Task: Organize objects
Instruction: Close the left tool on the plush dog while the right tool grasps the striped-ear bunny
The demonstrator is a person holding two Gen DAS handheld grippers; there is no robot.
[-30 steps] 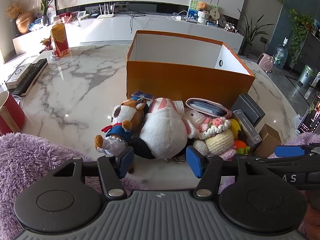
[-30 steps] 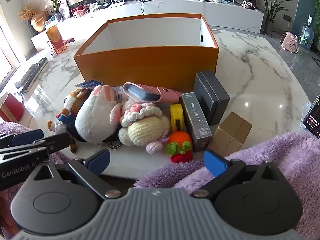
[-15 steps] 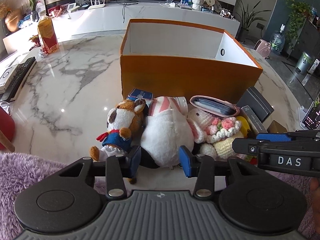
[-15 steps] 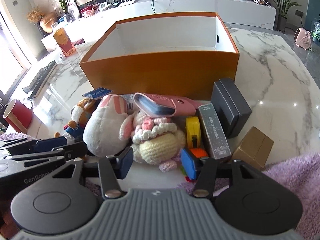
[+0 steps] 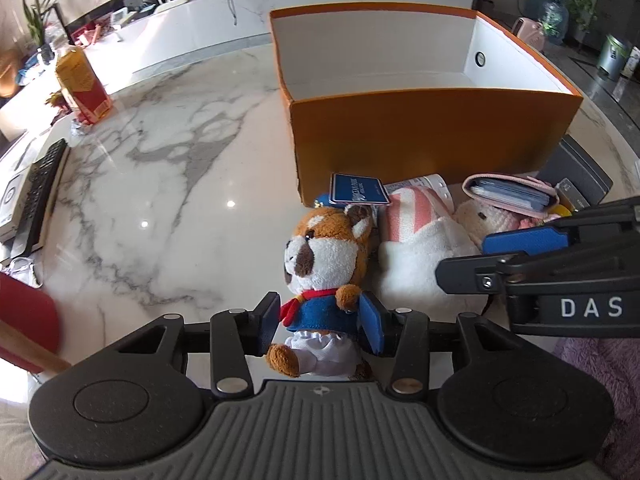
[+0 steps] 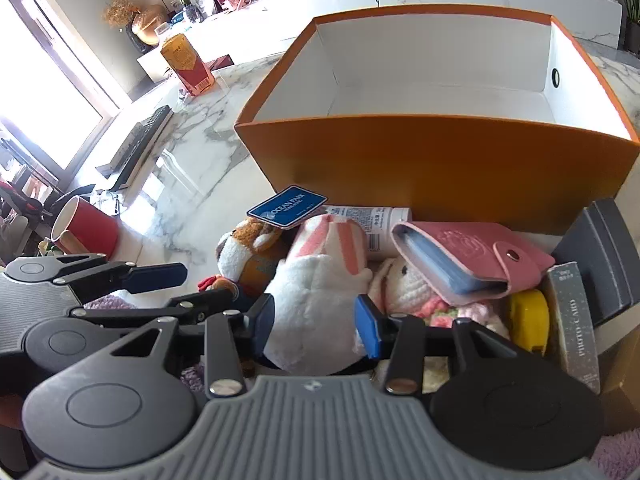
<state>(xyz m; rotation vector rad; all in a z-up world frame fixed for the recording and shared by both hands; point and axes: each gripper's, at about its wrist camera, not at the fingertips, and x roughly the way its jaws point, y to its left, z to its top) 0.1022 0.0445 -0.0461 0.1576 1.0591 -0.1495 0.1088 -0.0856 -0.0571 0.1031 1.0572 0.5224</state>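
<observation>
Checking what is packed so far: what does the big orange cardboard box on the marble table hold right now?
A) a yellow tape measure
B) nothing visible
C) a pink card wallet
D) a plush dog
B: the big orange cardboard box shows only bare white inner walls and floor.

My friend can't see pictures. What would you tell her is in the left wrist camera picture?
The left gripper has a small brown-and-white plush dog in blue clothes between its blue pads, on a white marble table. Beside the dog lies a white-and-pink plush bunny, with the right gripper reaching over it. Behind them stands an open, empty orange box.
</observation>
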